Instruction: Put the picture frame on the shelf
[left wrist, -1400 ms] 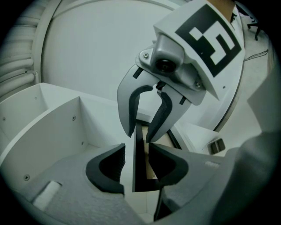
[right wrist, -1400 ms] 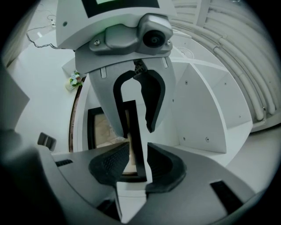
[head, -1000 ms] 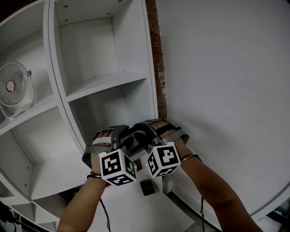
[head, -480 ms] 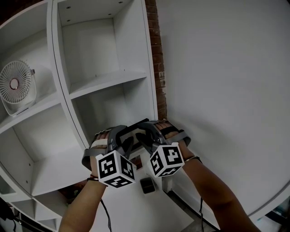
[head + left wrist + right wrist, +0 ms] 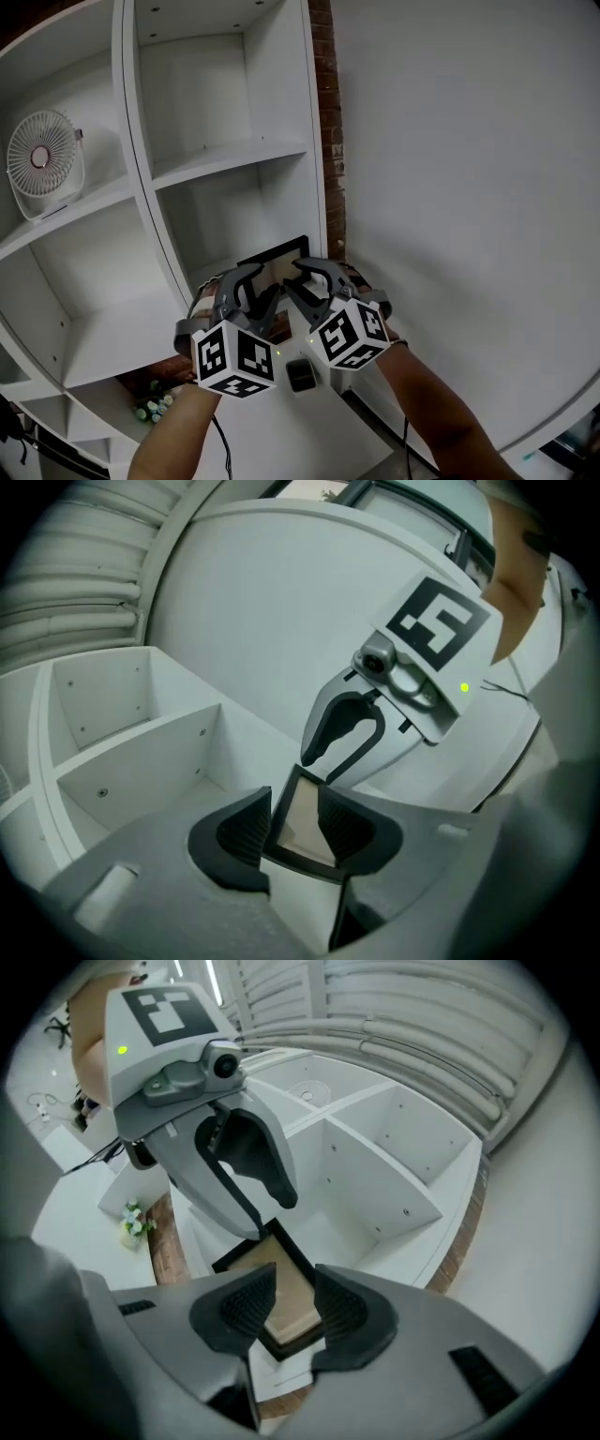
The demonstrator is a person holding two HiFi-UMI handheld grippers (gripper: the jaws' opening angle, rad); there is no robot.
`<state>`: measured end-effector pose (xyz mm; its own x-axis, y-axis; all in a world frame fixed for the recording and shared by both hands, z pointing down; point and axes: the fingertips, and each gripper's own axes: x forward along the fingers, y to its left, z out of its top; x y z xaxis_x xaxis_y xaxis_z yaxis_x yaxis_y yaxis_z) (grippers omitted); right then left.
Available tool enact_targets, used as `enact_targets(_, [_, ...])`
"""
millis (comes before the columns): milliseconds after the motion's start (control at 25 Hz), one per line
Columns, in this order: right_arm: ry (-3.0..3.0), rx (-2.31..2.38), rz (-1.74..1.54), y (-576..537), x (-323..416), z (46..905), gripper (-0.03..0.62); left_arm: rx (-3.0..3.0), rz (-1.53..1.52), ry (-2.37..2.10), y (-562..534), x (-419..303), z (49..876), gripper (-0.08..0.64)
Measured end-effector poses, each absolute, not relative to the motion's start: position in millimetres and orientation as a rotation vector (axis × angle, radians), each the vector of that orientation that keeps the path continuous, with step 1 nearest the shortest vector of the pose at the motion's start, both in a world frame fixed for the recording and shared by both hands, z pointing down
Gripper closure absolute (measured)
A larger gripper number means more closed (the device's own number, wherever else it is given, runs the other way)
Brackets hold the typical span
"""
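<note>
**Picture frame [image 5: 276,266] gripped from both sides in front of the shelf**

Both grippers meet low in the middle of the head view, and the black-edged frame rises between them. The left gripper [image 5: 249,285] takes its left side and the right gripper [image 5: 309,277] its right side. In the left gripper view the ribbed pads [image 5: 251,825] stand a narrow way apart, closed on the frame's dark border, with the pale inner panel showing between them. The right gripper view shows the same on the other side: its pads [image 5: 339,1309] are drawn in against the frame's edge, and the tan panel runs away from them toward the other gripper's curved jaws.

The frame is off every surface, carried only by the two grippers. It leans with its top edge farther away, and that edge lies against the opening of the lower right bay of the white shelf unit [image 5: 141,202], just under the horizontal board [image 5: 230,157]. The bay behind it is bare.

A small white fan [image 5: 42,161] stands in the bay to the upper left. A strip of brick [image 5: 330,122] runs up the unit's right side, and a plain white wall [image 5: 469,187] lies to the right of that. Near the person's left forearm, low down, is a small bunch of flowers [image 5: 152,407]. A small dark object [image 5: 301,374] lies just below the two marker cubes.
</note>
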<state>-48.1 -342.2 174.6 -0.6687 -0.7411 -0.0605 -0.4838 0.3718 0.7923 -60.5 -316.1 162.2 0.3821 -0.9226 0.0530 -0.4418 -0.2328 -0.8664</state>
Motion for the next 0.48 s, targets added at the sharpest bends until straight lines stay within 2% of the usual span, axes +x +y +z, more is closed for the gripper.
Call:
enact_targets(320, [-2.653,1.092,-0.855,-319,-35,189,0.456,-2.031,-0.629,1.254,-293,-60,186,0.407])
enact_targets(480, [-2.721,1.078,-0.739,-309,-31,201,0.456,-2.121,-0.552,1.297,-285,-60,195,0.442])
